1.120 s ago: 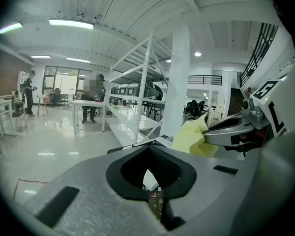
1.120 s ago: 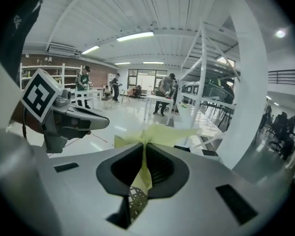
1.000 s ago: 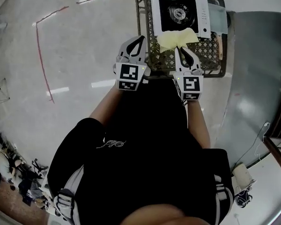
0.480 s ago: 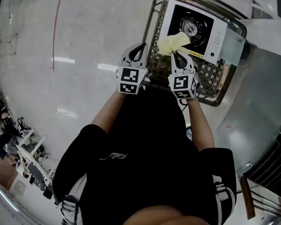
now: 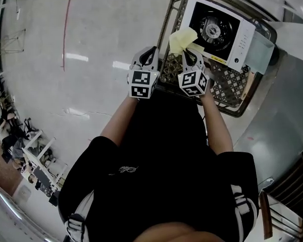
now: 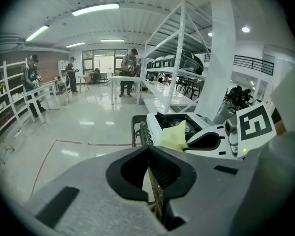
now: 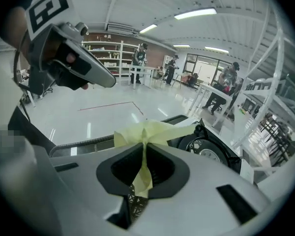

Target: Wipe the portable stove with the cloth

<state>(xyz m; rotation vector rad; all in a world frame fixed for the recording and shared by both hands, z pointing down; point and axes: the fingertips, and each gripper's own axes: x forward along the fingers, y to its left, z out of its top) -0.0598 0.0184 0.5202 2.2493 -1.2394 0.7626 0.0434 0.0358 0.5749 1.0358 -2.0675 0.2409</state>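
The portable stove point(image 5: 219, 30) is white with a black burner well and lies in a dark lattice basket point(image 5: 219, 83). A pale yellow cloth point(image 5: 181, 38) hangs over the stove's near left corner, and my right gripper point(image 5: 188, 54) is shut on it. In the right gripper view the cloth point(image 7: 146, 132) is pinched between the jaws and fans out above them, with the burner point(image 7: 205, 149) just beyond. My left gripper point(image 5: 150, 54) hovers beside the basket's left rim, shut with nothing in it. In the left gripper view the stove point(image 6: 183, 123) and the cloth point(image 6: 174, 135) lie ahead to the right.
The basket rests at the edge of a grey metal surface point(image 5: 288, 100). White shelving point(image 6: 179, 63) stands behind the stove. A red tape line point(image 5: 66, 24) marks the shiny floor to the left. Several people point(image 6: 130, 70) stand at tables far off.
Both grippers have sunk toward the basket and rolled at the wrist. The cloth, still pinched in the right gripper, now hangs at the stove's near left corner.
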